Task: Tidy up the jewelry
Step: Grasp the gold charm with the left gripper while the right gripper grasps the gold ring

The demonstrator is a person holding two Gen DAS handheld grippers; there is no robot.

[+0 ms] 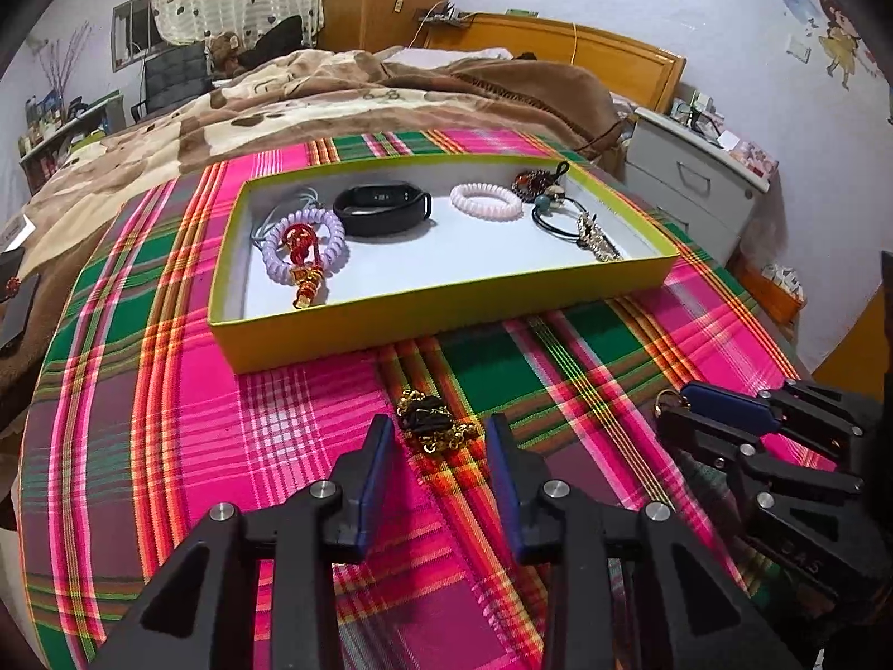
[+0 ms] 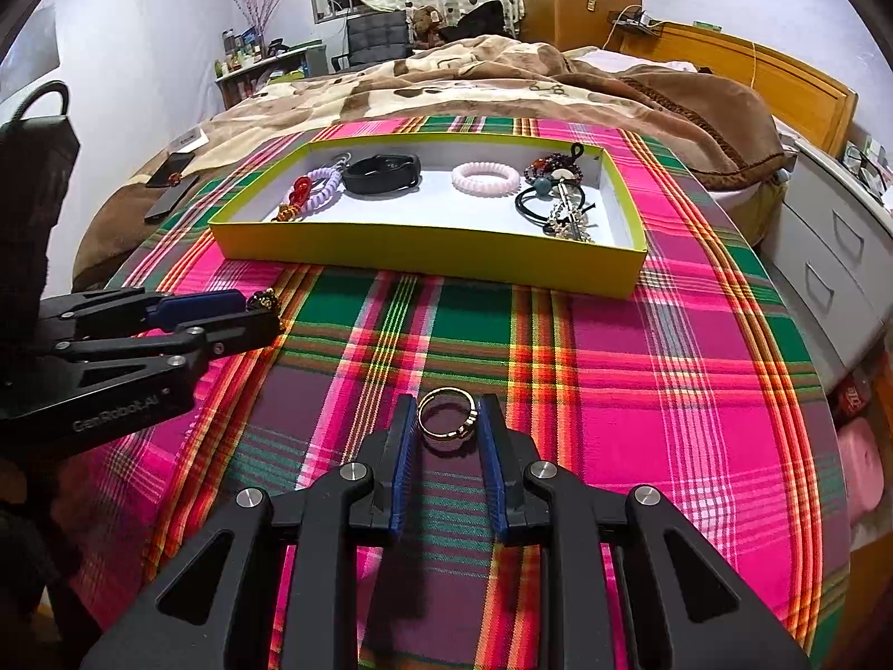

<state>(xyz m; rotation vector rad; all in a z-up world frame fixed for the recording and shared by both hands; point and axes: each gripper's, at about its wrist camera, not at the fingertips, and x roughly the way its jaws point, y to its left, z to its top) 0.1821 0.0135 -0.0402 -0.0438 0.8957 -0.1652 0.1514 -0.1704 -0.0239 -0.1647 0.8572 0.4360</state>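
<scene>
Left tool [image 1: 438, 430] stands spread wide on the plaid-covered counter [image 1: 223, 419], its pads clear of the black-and-gold chain piece [image 1: 430, 419] lying just beyond the tips. Right tool [image 2: 446, 416], to its right, brackets a gold ring [image 2: 446, 413] with both blue pads at the ring's sides, apparently gripping it. Farther off sits the yellow tray [image 1: 435, 324], holding a black band [image 1: 382, 209], a pink coil tie [image 1: 485, 200] and a lilac coil tie [image 1: 304, 245].

Bright even light, sharp, fisheye-bent dark corners.
</scene>
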